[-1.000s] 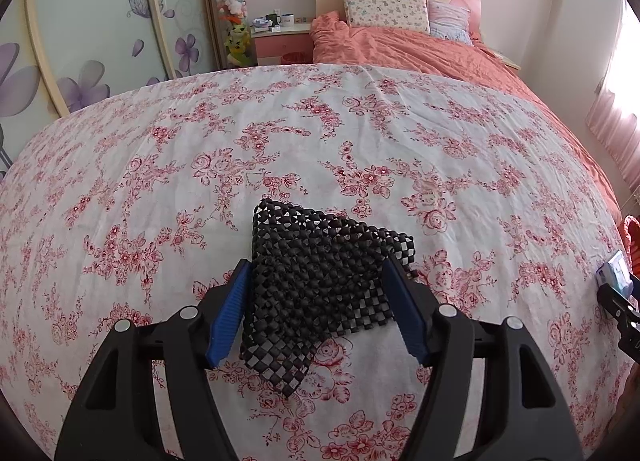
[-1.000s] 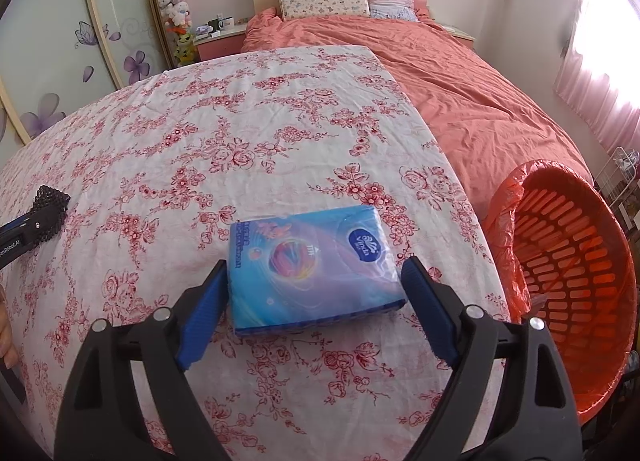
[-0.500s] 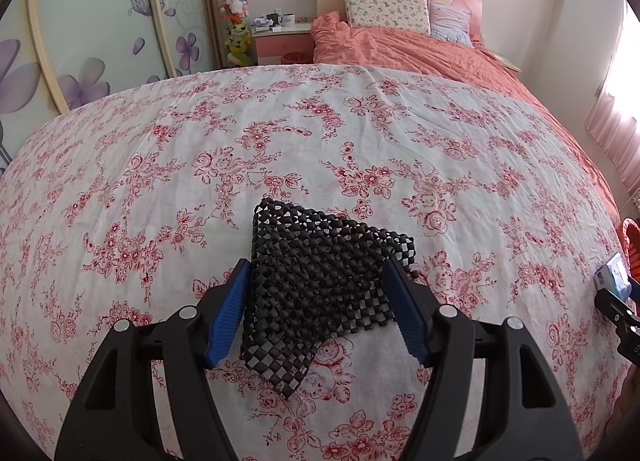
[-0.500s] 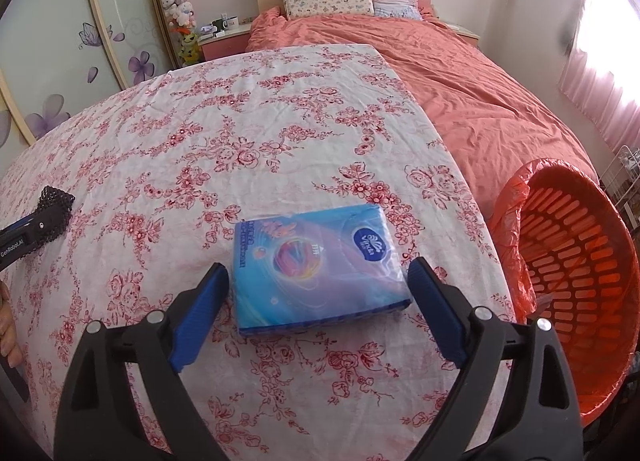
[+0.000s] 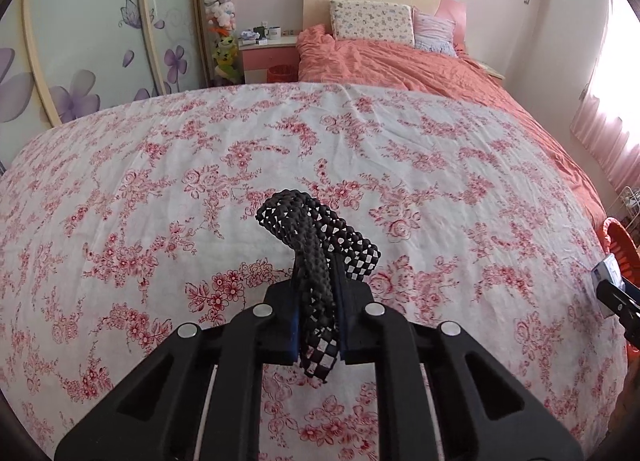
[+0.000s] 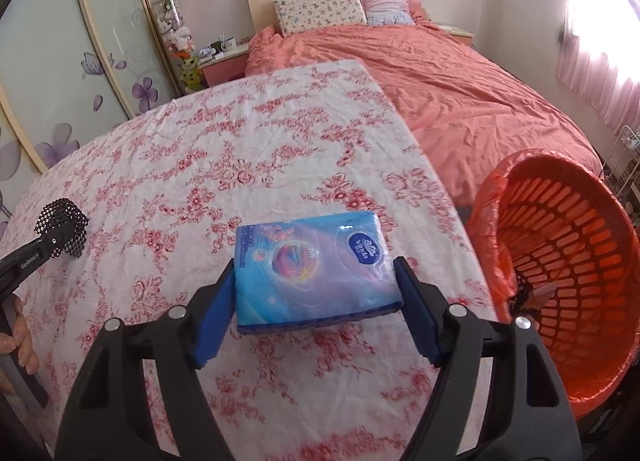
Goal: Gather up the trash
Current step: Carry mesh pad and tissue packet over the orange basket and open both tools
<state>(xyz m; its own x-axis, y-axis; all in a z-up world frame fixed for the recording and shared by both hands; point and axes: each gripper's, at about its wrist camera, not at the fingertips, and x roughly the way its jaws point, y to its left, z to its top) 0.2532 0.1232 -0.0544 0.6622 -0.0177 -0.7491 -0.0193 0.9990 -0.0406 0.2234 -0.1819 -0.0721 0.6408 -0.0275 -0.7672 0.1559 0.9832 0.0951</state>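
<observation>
My left gripper is shut on a black woven mesh mat, which is crumpled and lifted off the flowered cloth. In the right wrist view it shows at the far left. My right gripper is shut on a blue tissue pack, its blue pads pressed against both ends, just above the cloth. The pack also shows at the right edge of the left wrist view.
An orange laundry-style basket lined with an orange bag stands to the right of the table edge. The flowered tablecloth covers the table. A bed with an orange duvet lies behind. Wardrobe doors stand at the left.
My left gripper has closed on the black mat and bunched it up off the cloth. My right gripper has closed on the tissue pack.
</observation>
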